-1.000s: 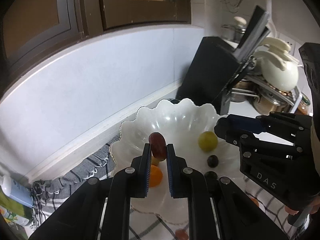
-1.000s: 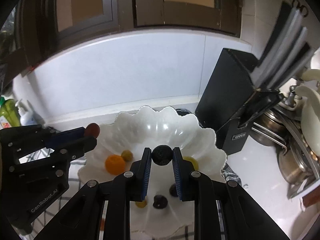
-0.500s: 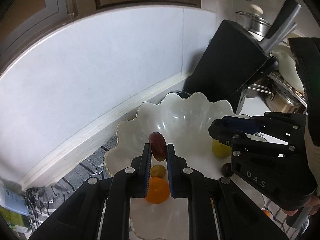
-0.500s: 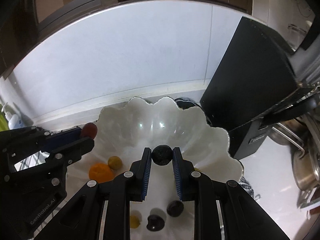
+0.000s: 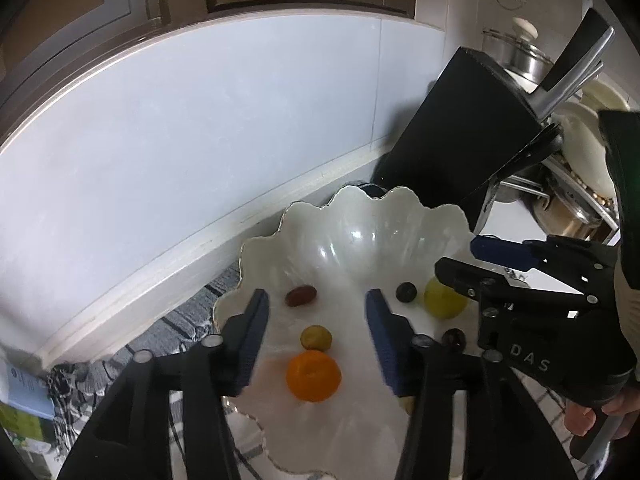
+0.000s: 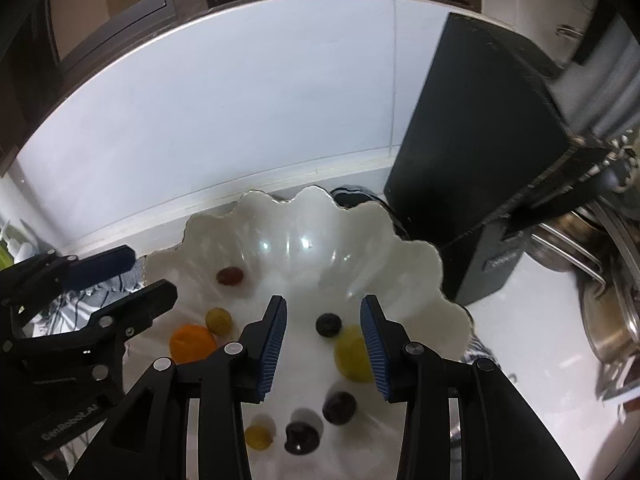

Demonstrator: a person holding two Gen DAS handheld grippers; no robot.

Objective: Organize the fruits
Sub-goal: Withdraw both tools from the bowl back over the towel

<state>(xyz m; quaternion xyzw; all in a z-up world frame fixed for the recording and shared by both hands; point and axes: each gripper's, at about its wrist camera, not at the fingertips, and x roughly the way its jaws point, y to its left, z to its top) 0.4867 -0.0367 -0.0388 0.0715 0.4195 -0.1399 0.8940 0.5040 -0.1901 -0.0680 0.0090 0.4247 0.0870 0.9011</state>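
So the fruits are basically all sitting in the white scalloped bowl right now, and both of our grippers hang over it with nothing in them. The left gripper has its jaws opening and nothing sits between the pads; the red grape lies on the bowl floor just past the fingertips, around 11 o'clock from the gap, long axis running roughly 9 to 3. Same deal on the other side: the right gripper is opening too, empty, and the dark blueberry rests on the bowl floor straight below the gap, touching or just beside the yellow-green fruit at its 4 o'clock. The rest of the bowl, from the left wrist view: a small olive-yellow grape at 6 o'clock from the red grape, then the orange right behind that, closer to us. From the right wrist view there are two more dark fruits and a small yellow one near the 6 o'clock rim. Our guess is both drops are done and the next move is backing out for more fruit. Outside the bowl: a striped cloth underneath, a black knife block at 2 o'clock.
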